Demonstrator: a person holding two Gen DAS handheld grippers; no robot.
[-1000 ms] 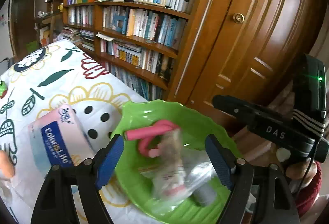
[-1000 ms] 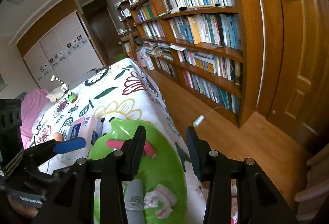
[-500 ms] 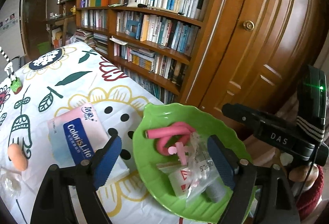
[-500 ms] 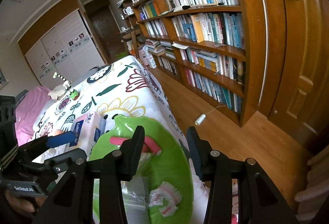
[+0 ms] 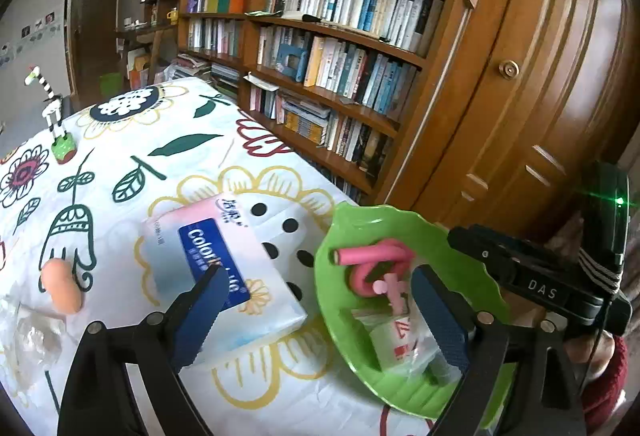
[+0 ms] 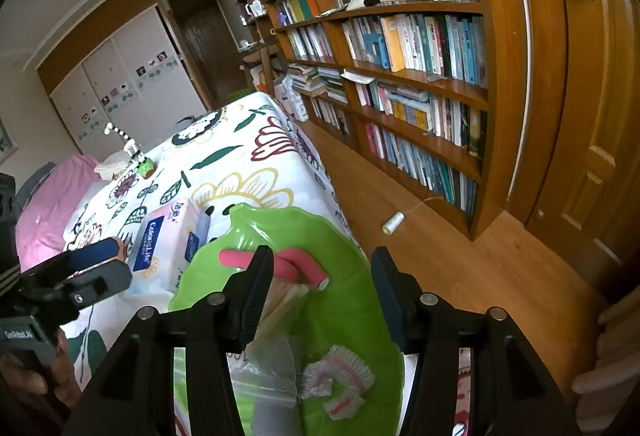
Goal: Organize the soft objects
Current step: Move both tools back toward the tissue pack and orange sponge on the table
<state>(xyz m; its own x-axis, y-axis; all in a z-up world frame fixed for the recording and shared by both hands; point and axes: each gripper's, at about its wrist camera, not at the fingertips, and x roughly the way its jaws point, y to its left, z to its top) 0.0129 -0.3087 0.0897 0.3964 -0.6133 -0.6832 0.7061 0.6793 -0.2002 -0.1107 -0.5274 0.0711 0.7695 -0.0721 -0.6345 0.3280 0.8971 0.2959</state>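
Note:
A green leaf-shaped bowl (image 5: 352, 212) sits at the bed's corner. It holds a bent pink foam roller (image 5: 376, 252) and a clear plastic bag (image 5: 404, 344) of small items. My left gripper (image 5: 320, 316) hovers over the bowl's left rim, jaws opening wide with nothing held. Under its left finger lies a pink-and-blue tissue pack (image 5: 216, 268); a peach sponge (image 5: 62, 286) lies further left. In the right wrist view my right gripper (image 6: 320, 296) hangs above the bowl (image 6: 296, 224). Its jaws are opening and touch nothing, with the roller (image 6: 288, 268), bag (image 6: 268, 368) and a frilly white-pink piece (image 6: 340, 380) below.
The floral bed sheet (image 5: 168, 140) carries a striped toy on a green base (image 5: 60, 148) and crumpled clear wrap (image 5: 32, 332). A full bookshelf (image 5: 340, 48) and a wooden door (image 5: 540, 96) stand close on the right. A pink pillow (image 6: 48, 204) lies far left, and a spool (image 6: 392, 224) on the floor.
My left gripper has drawn back and leftward from the bowl with its jaws widening. The bag that stood between them now lies in the bowl. The right jaws have spread a little.

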